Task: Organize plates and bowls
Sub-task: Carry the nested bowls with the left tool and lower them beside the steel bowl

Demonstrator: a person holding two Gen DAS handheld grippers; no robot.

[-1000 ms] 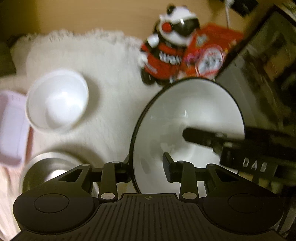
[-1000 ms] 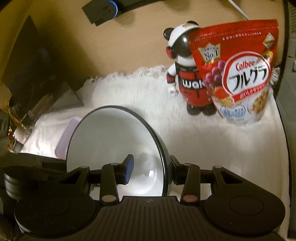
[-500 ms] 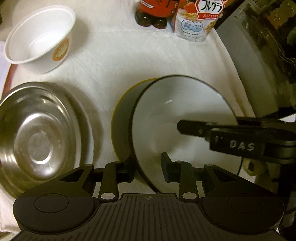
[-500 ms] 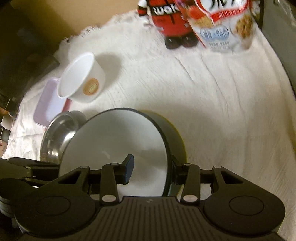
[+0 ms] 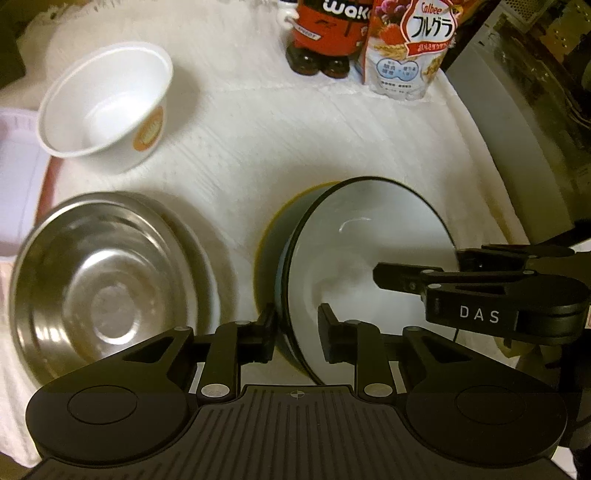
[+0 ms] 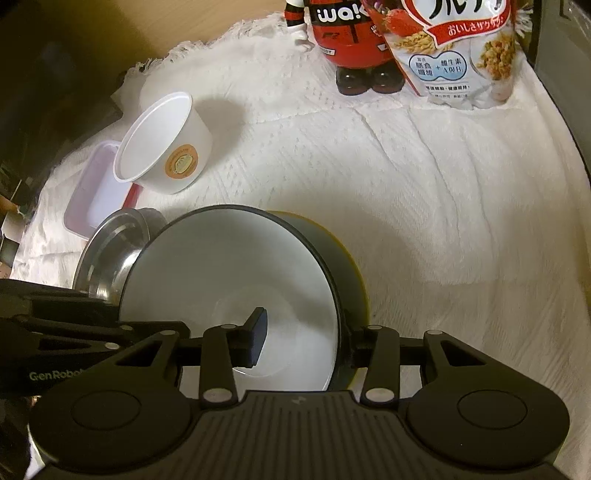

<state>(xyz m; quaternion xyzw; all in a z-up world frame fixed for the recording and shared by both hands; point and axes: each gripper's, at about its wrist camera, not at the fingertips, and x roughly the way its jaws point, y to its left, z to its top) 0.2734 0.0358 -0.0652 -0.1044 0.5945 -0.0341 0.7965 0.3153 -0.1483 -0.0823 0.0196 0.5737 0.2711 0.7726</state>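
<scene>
A bowl [image 5: 369, 258], white inside and dark outside, leans tilted over a yellow-rimmed dish [image 5: 266, 236] on the white cloth. My left gripper [image 5: 297, 332] straddles its near rim, one finger outside and one inside; its jaws are closing and a small gap still shows at the inner pad. My right gripper [image 6: 306, 343] is shut on the opposite rim of the bowl [image 6: 229, 280], inner pad on the white wall, outer finger [image 6: 356, 347] on the dark side. The dish's yellow edge [image 6: 360, 280] peeks out behind it.
A steel bowl [image 5: 99, 284] sits on a white plate [image 5: 212, 273] at the left. Behind it stand a white paper bowl [image 5: 107, 107] and a pink-lidded box [image 5: 14, 177]. A toy figure [image 5: 325, 33] and a cereal bag [image 5: 410, 48] stand at the back, a dark case [image 5: 517, 129] on the right.
Both grippers came down with the bowl from the air onto the yellow-rimmed dish, tipping to look at the cloth. The left jaws narrowed around the rim.
</scene>
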